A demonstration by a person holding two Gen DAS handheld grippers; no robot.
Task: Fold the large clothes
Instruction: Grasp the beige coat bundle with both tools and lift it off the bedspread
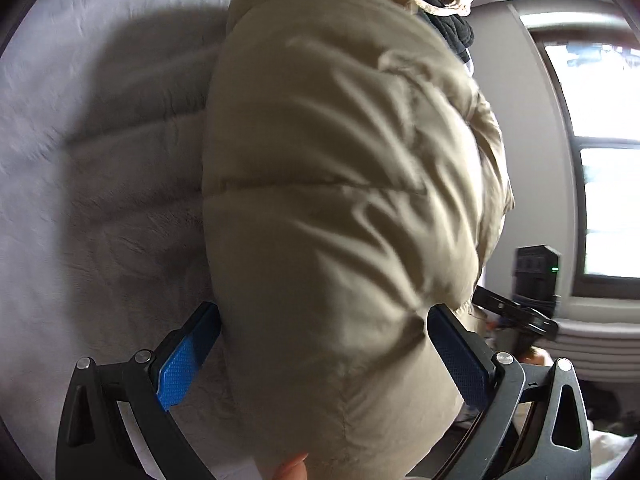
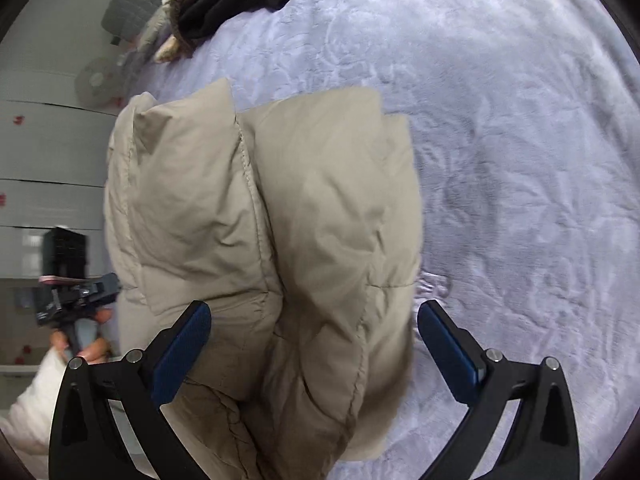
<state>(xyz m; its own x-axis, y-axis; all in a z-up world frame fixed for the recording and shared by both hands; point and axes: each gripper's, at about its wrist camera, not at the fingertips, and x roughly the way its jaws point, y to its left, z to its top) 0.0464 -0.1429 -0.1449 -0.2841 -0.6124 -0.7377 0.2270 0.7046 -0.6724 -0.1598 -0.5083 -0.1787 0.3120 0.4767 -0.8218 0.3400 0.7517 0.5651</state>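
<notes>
The beige puffer jacket (image 1: 340, 184) is lifted above the bed (image 1: 100, 160), which is covered by a pale lilac plush blanket (image 2: 520, 140). The jacket is bunched into thick quilted folds and casts a shadow on the blanket beneath it.

Left tool (image 1: 324, 336): the jaws stand wide, with a padded bulge of the jacket filling the gap between them. The blue pads (image 1: 182, 364) lie against the fabric on both sides. Whether they pinch it cannot be told from the left wrist view. A fingertip (image 1: 294, 468) shows at the bottom edge of that view, touching the jacket.

Right tool (image 2: 314, 334): the jaws stand wide. The jacket hangs between them; the left pad touches the fabric, while the right pad stands apart from it, over the blanket. A firm grip is not visible.

In the right wrist view, the left tool (image 2: 80, 292) appears at the left side, near the jacket's edge, held by a hand (image 2: 94, 344).

A pile of dark and cream clothes (image 2: 224, 4) lies at the far edge of the bed, apart from the jacket. A window (image 1: 600, 160) shows in the left wrist view.
</notes>
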